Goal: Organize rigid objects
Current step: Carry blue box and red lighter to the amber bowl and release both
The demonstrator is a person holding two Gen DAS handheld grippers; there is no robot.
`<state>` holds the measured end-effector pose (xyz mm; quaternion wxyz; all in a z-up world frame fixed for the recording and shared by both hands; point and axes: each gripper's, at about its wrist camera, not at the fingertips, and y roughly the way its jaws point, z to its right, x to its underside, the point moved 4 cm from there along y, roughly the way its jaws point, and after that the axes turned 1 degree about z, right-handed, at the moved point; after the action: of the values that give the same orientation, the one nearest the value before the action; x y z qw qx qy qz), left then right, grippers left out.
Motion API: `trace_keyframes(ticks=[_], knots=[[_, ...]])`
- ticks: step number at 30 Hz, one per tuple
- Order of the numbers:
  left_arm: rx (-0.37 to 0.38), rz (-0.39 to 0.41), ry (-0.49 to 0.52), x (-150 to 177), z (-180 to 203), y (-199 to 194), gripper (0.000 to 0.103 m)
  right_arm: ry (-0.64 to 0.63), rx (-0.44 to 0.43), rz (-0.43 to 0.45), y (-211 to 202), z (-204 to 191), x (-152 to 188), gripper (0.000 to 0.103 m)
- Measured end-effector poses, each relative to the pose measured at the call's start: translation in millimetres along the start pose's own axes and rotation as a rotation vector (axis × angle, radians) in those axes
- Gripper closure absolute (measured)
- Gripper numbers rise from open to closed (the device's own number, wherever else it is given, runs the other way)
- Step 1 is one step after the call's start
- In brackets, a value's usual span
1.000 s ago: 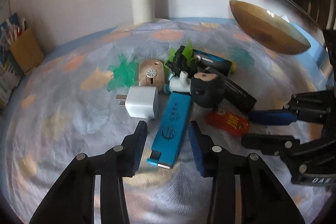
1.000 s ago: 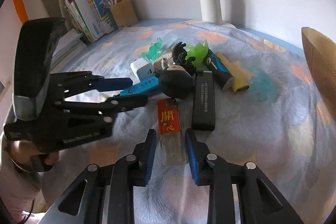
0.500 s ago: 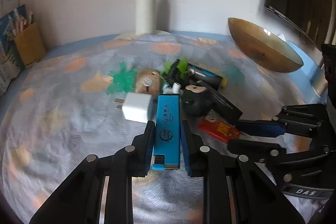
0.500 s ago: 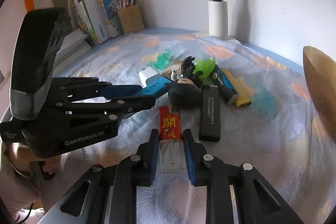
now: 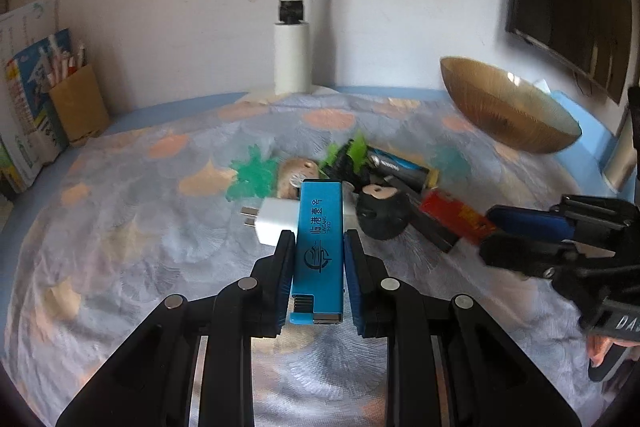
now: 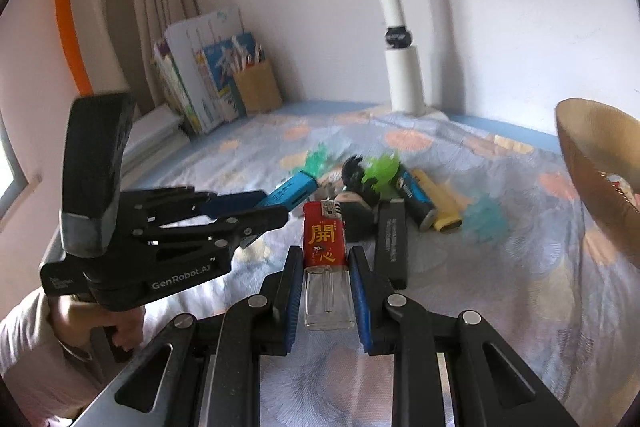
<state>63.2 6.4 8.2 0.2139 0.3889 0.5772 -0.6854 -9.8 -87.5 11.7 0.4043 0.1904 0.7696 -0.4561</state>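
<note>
Left gripper (image 5: 318,259): closed tight on blue lighter (image 5: 319,251), a flat rectangular plastic body with printed characters, pads pressing both long sides, cap end toward the camera, far end raised above the pile. Right gripper (image 6: 325,291): closed on red lighter (image 6: 325,259), red printed sleeve over a clear, see-through tank, metal head pointing away, lifted off the cloth.

Just beyond the blue lighter: white charger (image 5: 276,223), a rounded cube with two metal prongs, lying on the bench (image 5: 140,227) under a wrinkled, fan-patterned cloth. Beside it a black rounded figure head (image 5: 382,213) and a tan wooden-looking piece (image 5: 294,173). Green translucent spiky plastic pieces (image 5: 254,177) scattered behind.

From the right wrist view, next to the red lighter: black bar (image 6: 391,247), long and matte, flat on the cloth; further out a dark cylindrical battery with blue label (image 6: 416,199) touching a yellow cylinder (image 6: 440,207); a pale blue translucent spiky piece (image 6: 486,217) near these.

At the right edge, a wide golden ribbed bowl (image 5: 508,107), tilted. At the back, white lamp post (image 5: 292,59); left rear, books and a brown pencil holder (image 5: 78,103).
</note>
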Motion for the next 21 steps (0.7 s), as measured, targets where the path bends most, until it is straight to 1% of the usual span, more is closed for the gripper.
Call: trace_keyframes(ticks=[2,4,7,8,11,13,15,18,21], knots=[[-0.003,0.015,-0.047,-2,-6,-3,0.082,0.029,-0.014,0.025,-6,5,-1,0.081],[0.005,0.020,-0.084,-9,-6,-5,0.082,0.048,0.000,0.015,-6,10,-4,0.081],[0.014,0.044,-0.084,-31,2,-7,0.082,0.047,0.020,0.029,-15,17,-18,0.081],[0.029,0.082,-0.060,-41,7,-7,0.082,0.055,0.017,0.039,-19,20,-25,0.081],[0.042,0.108,-0.040,-70,26,-5,0.082,0.079,0.036,0.081,-36,39,-50,0.081],[0.061,0.125,-0.037,-85,39,-4,0.082,0.096,0.048,0.108,-46,57,-65,0.081],[0.083,0.141,-0.035,-101,55,0,0.082,0.112,0.079,0.126,-56,79,-79,0.081],[0.121,0.153,-0.040,-125,83,11,0.082,0.132,0.121,0.143,-70,109,-91,0.081],[0.151,0.161,-0.041,-141,107,21,0.082,0.175,0.161,0.156,-82,146,-100,0.081]])
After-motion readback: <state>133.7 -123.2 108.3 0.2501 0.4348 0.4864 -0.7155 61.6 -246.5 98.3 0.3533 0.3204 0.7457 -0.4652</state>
